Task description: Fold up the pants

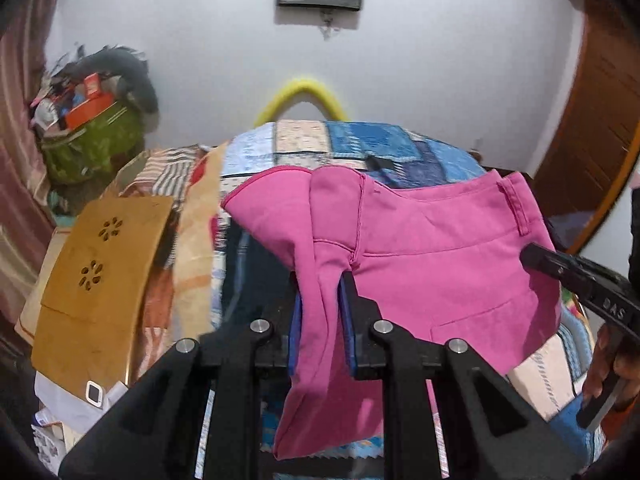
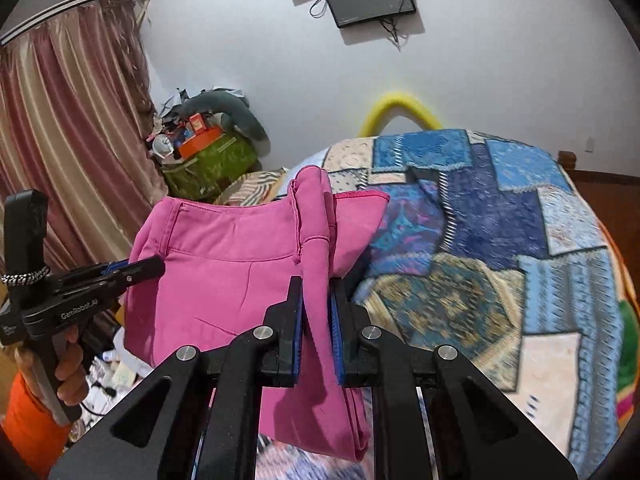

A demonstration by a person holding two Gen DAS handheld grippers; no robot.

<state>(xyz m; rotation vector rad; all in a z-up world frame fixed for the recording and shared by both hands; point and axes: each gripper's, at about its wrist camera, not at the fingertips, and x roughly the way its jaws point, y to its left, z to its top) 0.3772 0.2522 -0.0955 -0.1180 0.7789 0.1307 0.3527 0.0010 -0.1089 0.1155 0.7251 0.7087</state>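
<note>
Mid-fold, judging by the doubled layers. Pink pants [image 1: 420, 248] held up above the quilted bed [image 2: 500, 240], bunched and draped, not yet laid flat. Left tongs [image 1: 320, 320] clamped on the crotch seam; right tongs [image 2: 316, 320] clamped on another bunched fold. Flattening and final folds left.

Matt pink cloth pants [image 1: 440, 248] (smooth weave) over a rough-looking patchwork quilt [image 2: 500, 240].
</note>
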